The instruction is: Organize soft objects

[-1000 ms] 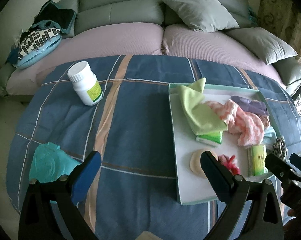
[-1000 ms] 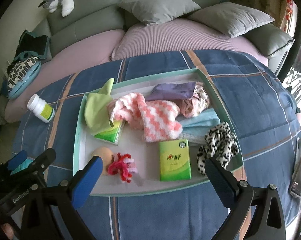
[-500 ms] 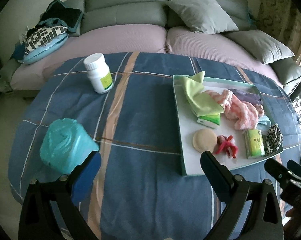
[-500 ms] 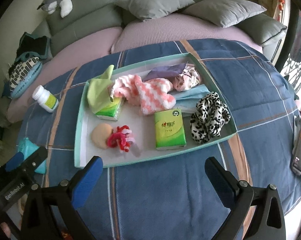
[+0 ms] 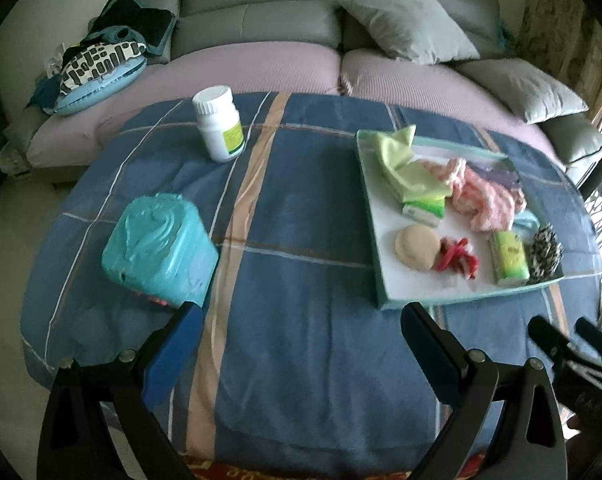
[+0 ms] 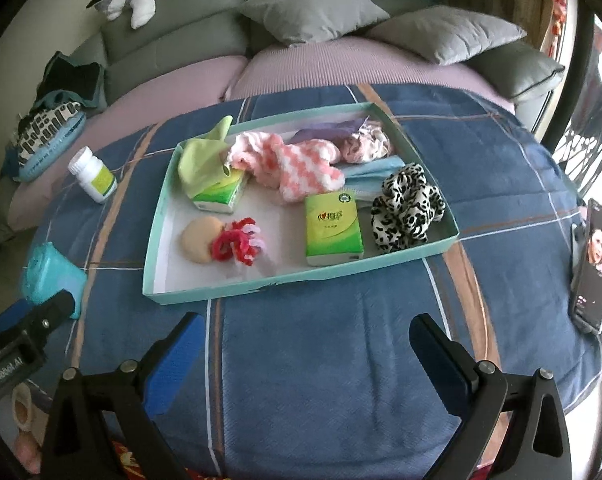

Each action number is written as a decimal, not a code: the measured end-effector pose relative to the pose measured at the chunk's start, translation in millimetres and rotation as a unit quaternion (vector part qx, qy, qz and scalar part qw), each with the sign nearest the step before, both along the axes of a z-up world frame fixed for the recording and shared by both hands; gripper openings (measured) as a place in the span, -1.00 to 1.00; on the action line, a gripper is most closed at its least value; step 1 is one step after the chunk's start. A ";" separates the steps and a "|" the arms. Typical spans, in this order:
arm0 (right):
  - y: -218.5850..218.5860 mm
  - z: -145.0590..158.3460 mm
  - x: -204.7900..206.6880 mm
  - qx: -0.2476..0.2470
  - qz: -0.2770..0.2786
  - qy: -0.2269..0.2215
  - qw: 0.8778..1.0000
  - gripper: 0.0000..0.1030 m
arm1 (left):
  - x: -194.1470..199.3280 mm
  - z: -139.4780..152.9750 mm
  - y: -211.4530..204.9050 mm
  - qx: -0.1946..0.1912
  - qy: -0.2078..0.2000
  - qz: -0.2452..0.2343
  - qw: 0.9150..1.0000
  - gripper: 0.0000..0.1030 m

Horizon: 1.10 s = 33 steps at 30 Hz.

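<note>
On the round surface [image 6: 341, 360] covered with a blue plaid cloth, a shallow rectangular tray with a mint-green rim [image 6: 441, 248] is set toward the right side. Inside the tray are listed: a lime-green cloth [image 6: 203, 160] draped over a green tissue pack [image 6: 221, 196]; a pink-and-white zigzag fleece sock [image 6: 297, 164]; a purple fabric piece [image 6: 329, 130] at the far edge; a light-blue face mask [image 6: 375, 172]; a black-and-white leopard-print scrunchie [image 6: 407, 208] in the near right corner; a second green tissue pack [image 6: 331, 226] just beside it; a beige round powder puff [image 6: 199, 238] touching a red-and-pink fuzzy hair tie [image 6: 239, 242].

Outside the tray, on the left of the surface, a teal plastic-wrapped soft bundle [image 5: 159, 250] is placed, and further back a white plastic bottle with a green label [image 5: 220, 128] stands upright. A smartphone [image 6: 593, 264] is seen at the right edge.

The left claw [image 5: 301, 344] is held with its blue-padded fingers wide apart and empty, above the near cloth. The right claw [image 6: 307, 346] is likewise spread apart and empty, in front of the tray.
</note>
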State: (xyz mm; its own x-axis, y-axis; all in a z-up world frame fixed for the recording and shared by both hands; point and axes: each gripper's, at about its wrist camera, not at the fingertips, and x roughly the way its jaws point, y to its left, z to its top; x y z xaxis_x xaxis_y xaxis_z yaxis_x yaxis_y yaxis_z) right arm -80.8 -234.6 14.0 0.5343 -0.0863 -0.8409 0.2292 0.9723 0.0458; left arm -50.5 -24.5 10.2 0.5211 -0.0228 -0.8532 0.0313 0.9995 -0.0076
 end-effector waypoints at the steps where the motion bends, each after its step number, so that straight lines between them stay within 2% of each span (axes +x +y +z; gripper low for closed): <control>1: 0.3 0.7 -1.0 -0.002 -0.001 -0.004 1.000 1.00 | -1.4 -2.2 0.9 0.005 0.004 0.002 1.000 0.93; 5: 3.4 5.4 -5.1 -0.028 -0.006 -0.018 0.999 1.00 | -8.2 -6.4 6.4 0.009 0.007 0.014 1.000 0.93; 9: 7.5 3.8 -6.2 -0.046 -0.004 -0.012 0.999 1.00 | -12.6 -4.6 10.9 0.012 0.001 0.023 1.000 0.93; 13: 8.0 3.9 -8.8 -0.046 -0.002 -0.015 0.999 1.00 | -17.4 -5.7 12.2 0.017 -0.002 0.029 0.999 0.93; 23: 3.3 4.7 -12.1 -0.041 -0.012 -0.021 0.999 1.00 | -20.6 -7.9 0.8 0.056 -0.005 0.017 0.998 0.93; 33: 10.4 2.7 -11.1 -0.055 -0.002 -0.014 0.998 1.00 | -21.3 -7.7 1.8 0.048 -0.005 0.014 0.999 0.93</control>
